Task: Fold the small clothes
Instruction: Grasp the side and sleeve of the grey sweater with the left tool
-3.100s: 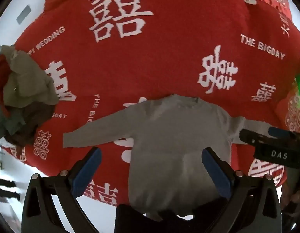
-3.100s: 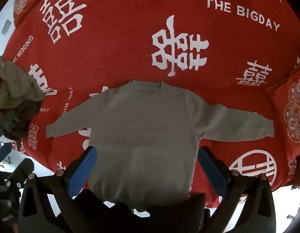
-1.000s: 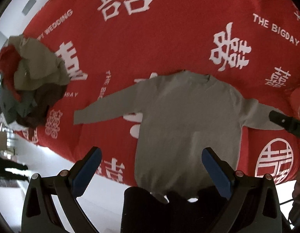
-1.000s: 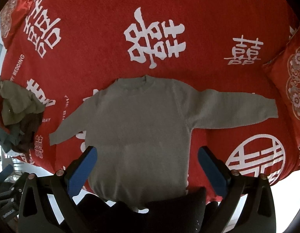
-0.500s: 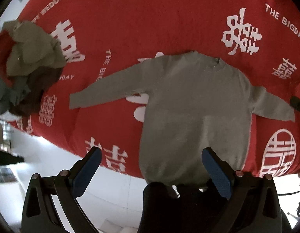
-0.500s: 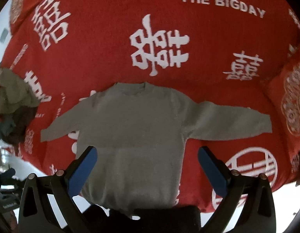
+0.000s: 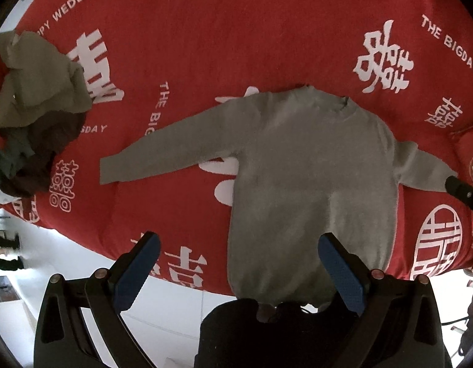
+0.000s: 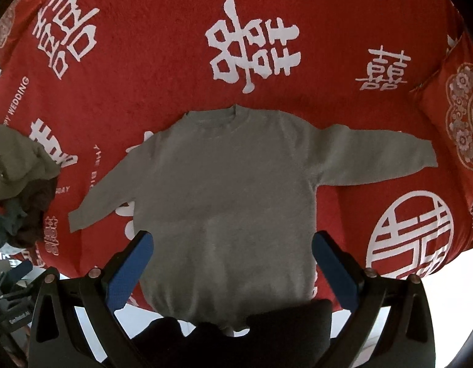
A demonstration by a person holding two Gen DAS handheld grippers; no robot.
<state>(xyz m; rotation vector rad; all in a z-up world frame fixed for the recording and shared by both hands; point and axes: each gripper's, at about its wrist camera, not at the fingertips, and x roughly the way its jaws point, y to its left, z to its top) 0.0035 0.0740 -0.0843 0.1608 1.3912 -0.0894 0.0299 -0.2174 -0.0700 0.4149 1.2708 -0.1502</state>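
A small grey long-sleeved sweater [image 7: 310, 165] lies flat on a red blanket [image 7: 236, 36], both sleeves spread out, collar away from me; it also shows in the right wrist view [image 8: 224, 196]. Its hem hangs at the near edge. My left gripper [image 7: 239, 263] is open and empty, held above the sweater's lower left side. My right gripper [image 8: 233, 257] is open and empty, above the sweater's lower body. A black tip of the right gripper [image 7: 463, 193] shows at the end of the right sleeve.
A heap of crumpled clothes [image 7: 31, 98], olive, brown and teal, lies at the blanket's left edge, also in the right wrist view [image 8: 18, 190]. A red patterned cushion [image 8: 457, 116] sits at the right. White floor [image 7: 67, 260] lies beyond the near edge.
Both grippers stayed open and empty. The left view shifted left and rose, so the sweater sits further right. The right gripper moved closer above the sweater. The sweater has not moved.
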